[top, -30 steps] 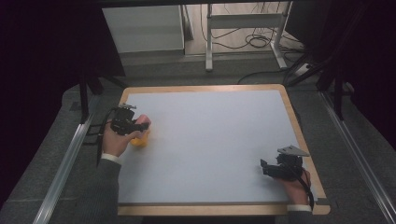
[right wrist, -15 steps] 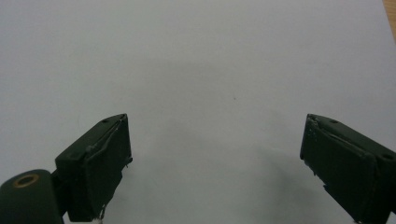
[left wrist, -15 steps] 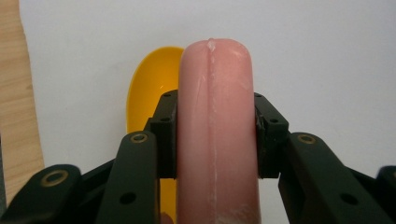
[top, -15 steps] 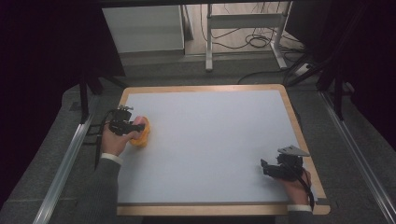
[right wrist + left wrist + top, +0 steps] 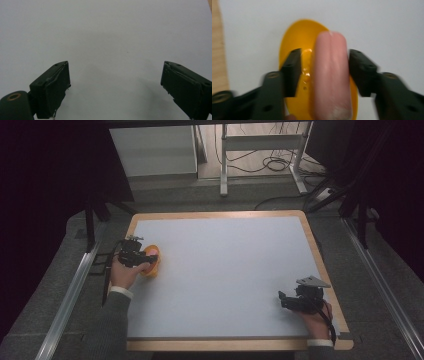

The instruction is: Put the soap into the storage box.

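— Since a second ago my left hand-held gripper [image 5: 143, 259] has slid a little away from me along the near-left edge of the surface [image 5: 225, 270], and the yellow dish [image 5: 151, 261] under it sits a touch farther up than it did. What do you see between the jaws now?

— From the left gripper view, a pink sausage [image 5: 332, 75] lies lengthwise between them, resting on the yellow dish [image 5: 297, 37]. Are you gripping it?

— Not quite, I judge. My jaws stand spread either side of it: the one on the right of that view is just beside the sausage, while a gap of dish shows between the other one and the sausage. So it is bracketed, not pinched.

— That reads like either a release just made or a grasp about to close.

— I can't tell which from this. Either way the sausage is on the dish, directly ahead of my left hand-held gripper and centred enough that closing would catch it across its width.

— And your other hand?

— My right hand-held gripper [image 5: 295, 301] rests where it was a second ago, at the near-right corner of the surface, well apart from the dish. Its jaws are spread wide with nothing but bare white surface [image 5: 112, 32] between and ahead of them.

— Anything blurred?

— The left jaws smear a little in their own view, so I suspect that hand is in motion.
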{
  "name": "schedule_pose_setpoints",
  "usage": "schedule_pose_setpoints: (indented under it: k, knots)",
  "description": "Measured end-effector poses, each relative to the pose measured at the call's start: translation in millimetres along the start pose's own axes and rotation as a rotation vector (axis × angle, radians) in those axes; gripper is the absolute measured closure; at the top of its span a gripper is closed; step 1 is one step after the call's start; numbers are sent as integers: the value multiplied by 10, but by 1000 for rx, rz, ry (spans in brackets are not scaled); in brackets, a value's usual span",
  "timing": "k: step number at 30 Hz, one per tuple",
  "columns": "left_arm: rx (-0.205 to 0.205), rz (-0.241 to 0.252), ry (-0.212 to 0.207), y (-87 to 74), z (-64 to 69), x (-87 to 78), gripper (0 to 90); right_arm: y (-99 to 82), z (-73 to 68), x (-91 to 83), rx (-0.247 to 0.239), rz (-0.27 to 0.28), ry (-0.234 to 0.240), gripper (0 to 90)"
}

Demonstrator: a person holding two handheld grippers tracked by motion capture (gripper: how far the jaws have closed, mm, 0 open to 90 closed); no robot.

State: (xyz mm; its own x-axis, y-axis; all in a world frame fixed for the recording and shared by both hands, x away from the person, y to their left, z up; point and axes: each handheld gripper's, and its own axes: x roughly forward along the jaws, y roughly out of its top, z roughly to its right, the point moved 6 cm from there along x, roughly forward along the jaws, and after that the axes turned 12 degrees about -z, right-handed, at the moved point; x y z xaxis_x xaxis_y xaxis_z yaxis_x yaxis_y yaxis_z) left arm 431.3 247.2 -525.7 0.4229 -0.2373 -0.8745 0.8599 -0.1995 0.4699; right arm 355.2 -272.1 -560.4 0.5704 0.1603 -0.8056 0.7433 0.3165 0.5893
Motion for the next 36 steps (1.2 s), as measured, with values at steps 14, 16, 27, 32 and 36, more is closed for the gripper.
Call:
schedule_pose_setpoints:
  k: [14, 16, 27, 32, 36]
  knots:
    - [78, 102, -52, 19, 341, -237, 232, -1, -6, 10, 0, -4, 0, 83]
    - [104, 110, -64, 4, 434, -254, 233, 0, -4, 8, 1, -3, 0, 84]
    - [218, 85, -152, -184, 882, -237, 234, 6, 13, -15, 9, 8, -7, 84]
    - [245, 77, -189, -320, 1077, -148, 231, 14, 13, -37, 11, 14, -5, 84]
    - [256, 53, -206, -434, 1170, -19, 228, 15, -1, -34, 5, 12, -3, 84]
